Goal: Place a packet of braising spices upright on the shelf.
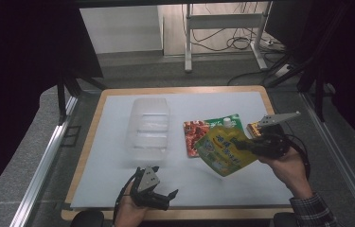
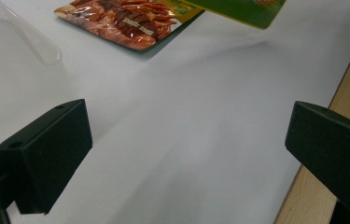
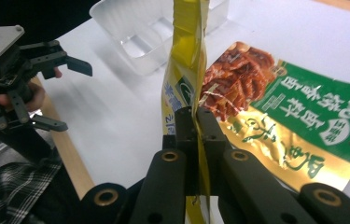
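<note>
A yellow pouch [image 1: 223, 150] with a white cap hangs tilted above the white mat, and my right gripper [image 1: 244, 144] is shut on its edge. In the right gripper view the jaws [image 3: 196, 126] pinch the yellow pouch [image 3: 185, 70] edge-on. Under it a red and green snack pouch [image 1: 195, 133] [image 3: 280, 107] lies flat on the mat. A clear plastic container [image 1: 148, 127] stands left of the pouches. My left gripper [image 1: 160, 195] rests open near the mat's front edge, nothing between its jaws [image 2: 186, 149].
The white mat [image 1: 213, 184] covers a wooden tabletop [image 1: 83, 161] whose rim shows all round. From the left gripper the clear container [image 2: 9, 60] is at the left and the red pouch [image 2: 121, 18] lies ahead. Cables and a metal stand sit on the floor beyond.
</note>
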Available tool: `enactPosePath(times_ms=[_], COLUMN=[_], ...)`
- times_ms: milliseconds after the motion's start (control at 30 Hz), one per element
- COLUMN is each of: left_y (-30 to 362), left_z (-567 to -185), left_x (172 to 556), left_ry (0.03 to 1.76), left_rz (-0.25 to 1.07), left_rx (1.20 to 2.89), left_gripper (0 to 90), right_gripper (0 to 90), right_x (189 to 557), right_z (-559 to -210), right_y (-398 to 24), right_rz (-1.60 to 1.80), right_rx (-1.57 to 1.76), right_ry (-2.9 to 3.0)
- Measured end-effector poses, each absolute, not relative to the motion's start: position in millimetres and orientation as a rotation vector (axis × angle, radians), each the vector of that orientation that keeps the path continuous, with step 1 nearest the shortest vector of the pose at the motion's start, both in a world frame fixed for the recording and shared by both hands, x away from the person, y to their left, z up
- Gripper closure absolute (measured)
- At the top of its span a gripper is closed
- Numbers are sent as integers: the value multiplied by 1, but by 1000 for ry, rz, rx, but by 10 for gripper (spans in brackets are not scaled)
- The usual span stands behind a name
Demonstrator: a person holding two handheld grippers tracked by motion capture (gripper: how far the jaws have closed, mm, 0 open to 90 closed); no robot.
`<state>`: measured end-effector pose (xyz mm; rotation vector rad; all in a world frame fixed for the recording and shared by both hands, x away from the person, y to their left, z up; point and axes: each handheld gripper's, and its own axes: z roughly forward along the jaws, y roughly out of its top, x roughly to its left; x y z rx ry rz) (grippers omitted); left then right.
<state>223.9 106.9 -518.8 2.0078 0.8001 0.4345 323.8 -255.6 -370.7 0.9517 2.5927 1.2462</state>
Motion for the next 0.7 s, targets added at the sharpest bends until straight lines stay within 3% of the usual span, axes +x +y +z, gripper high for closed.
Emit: enactPosePath(times_ms=[700], left_y=[116], left_z=[-514], left_x=[220], left_ry=[792], left_rz=[369], left_rx=[2008], left_gripper=[26], right_gripper=[891], right_x=[356], right_z=[-356], right_y=[-235], right_rz=[1256], right_rx=[827], right_ry=[2558])
